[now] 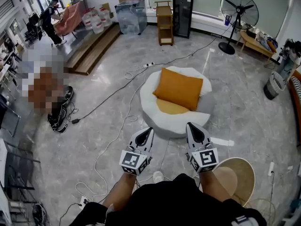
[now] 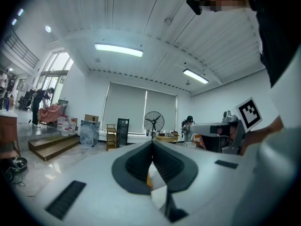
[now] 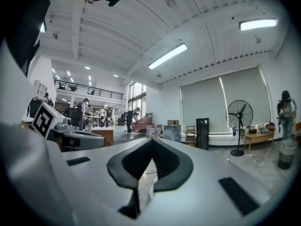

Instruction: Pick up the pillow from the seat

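Plump, rectangular orange fabric pillow (image 1: 178,88) resting on a round, white padded seat (image 1: 151,108), partly covering its flat orange cushion (image 1: 170,108). Left gripper (image 1: 147,133) and right gripper (image 1: 192,128): ribbed dark jaws pressed together, empty, well short of the seat, above glossy grey marbled floor (image 1: 117,55).

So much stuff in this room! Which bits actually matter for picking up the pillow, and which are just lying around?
For the job:
pillow
seat under it
left tool, shut, empty
right tool, shut, empty

Just lying about:
fan
cables on the floor
cabinet
shelf
bin
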`<state>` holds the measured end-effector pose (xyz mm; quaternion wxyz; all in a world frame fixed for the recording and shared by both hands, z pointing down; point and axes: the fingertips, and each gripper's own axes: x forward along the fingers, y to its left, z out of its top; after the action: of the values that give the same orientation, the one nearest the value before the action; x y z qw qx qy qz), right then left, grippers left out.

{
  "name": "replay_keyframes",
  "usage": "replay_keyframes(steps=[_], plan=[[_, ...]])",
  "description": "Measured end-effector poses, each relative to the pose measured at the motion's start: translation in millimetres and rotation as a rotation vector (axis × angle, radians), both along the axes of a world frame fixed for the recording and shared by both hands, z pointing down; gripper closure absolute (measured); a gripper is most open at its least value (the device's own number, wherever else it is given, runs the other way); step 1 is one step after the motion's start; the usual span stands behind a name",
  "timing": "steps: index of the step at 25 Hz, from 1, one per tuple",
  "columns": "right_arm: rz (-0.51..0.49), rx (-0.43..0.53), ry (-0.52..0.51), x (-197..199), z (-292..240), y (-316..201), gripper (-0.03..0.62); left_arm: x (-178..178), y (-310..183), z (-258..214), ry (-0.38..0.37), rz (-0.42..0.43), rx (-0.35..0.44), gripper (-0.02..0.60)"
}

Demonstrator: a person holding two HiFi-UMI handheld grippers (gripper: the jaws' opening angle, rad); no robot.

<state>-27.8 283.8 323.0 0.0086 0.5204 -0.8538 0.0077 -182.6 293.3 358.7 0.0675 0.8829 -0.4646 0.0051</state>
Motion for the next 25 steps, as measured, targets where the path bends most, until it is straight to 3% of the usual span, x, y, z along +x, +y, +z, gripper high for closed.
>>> replay_keyframes(steps=[6,12,25], plan=[[-0.011,-0.008,-0.014,-15.0,-0.5,-9.3,0.588,-6.8,-10.0,7.0,0.001,0.003,-0.023,0.571],[0.02,-0.037,-0.002,8.9,15.9,-37.9,0.588,4.9,-38.2,18.4,-0.007,0.013,-0.045,0.571],[0.018,-0.014,-0.004,53.7,12.1,-161.9,0.588,56.9,-165.2,1.3,-0.073,0.033,0.01,0.571]])
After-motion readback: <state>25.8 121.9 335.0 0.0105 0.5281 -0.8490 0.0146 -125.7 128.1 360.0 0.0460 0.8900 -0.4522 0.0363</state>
